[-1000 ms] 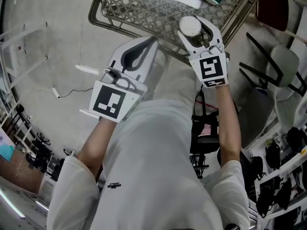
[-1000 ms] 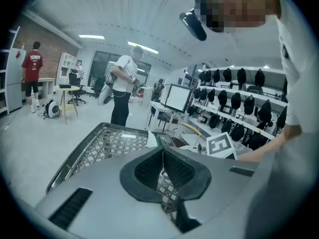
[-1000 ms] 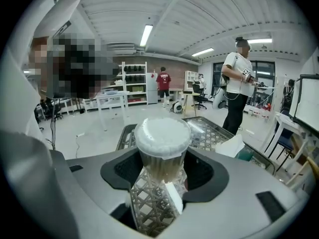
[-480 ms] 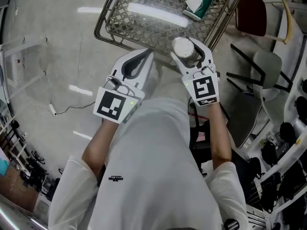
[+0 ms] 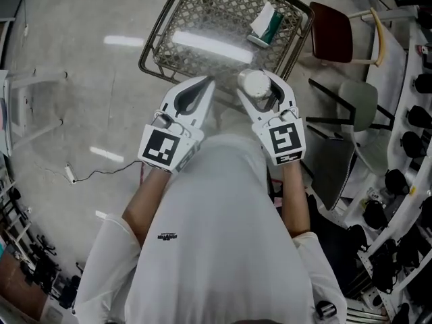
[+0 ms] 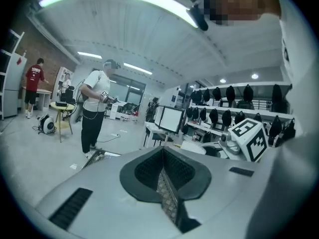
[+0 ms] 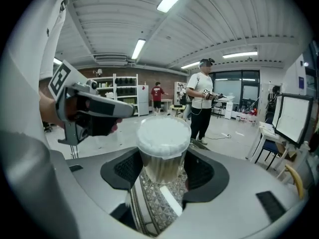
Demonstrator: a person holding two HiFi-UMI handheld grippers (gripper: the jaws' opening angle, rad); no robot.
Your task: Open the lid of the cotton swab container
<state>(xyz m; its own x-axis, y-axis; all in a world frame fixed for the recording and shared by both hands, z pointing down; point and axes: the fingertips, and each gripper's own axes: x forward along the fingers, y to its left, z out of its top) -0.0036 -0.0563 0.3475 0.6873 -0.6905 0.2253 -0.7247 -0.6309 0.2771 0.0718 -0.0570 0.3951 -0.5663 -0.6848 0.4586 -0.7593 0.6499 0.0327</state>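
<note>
Two grippers are up in front of my chest, and only one is working. The right gripper [image 5: 260, 92] is clamped on the clear body of the container [image 7: 162, 158], which is upright with the pads below its white lid [image 7: 163, 132]; the lid is on. The left gripper [image 5: 204, 86] sits just beside it, jaws pressed together with nothing between them. I read this as the step before the opening proper: the container is secured in the air over the near edge of the table [image 5: 223, 5], and the lid is untouched. Next I'd have to spread the left jaws, bring them across to the lid's rim and work it upward while the right holds firm. The body looks like thin plastic, so a harder squeeze could flex it, and a lid popping free could scatter swabs. Around me, the grey concrete floor [image 5: 74, 79] fills most of the head view. Racks [image 5: 413, 147] of dark gear line the right side. The table is metal mesh. Two people, one in white [image 7: 202, 101] and one in red [image 6: 34, 81], stand well off. A red chair [image 5: 334, 22] and a grey chair [image 5: 358, 103] sit right of the table. A green-and-white box [image 5: 264, 22] lies near the table's far right corner, and a thin cable [image 5: 101, 173] trails on the floor.
</note>
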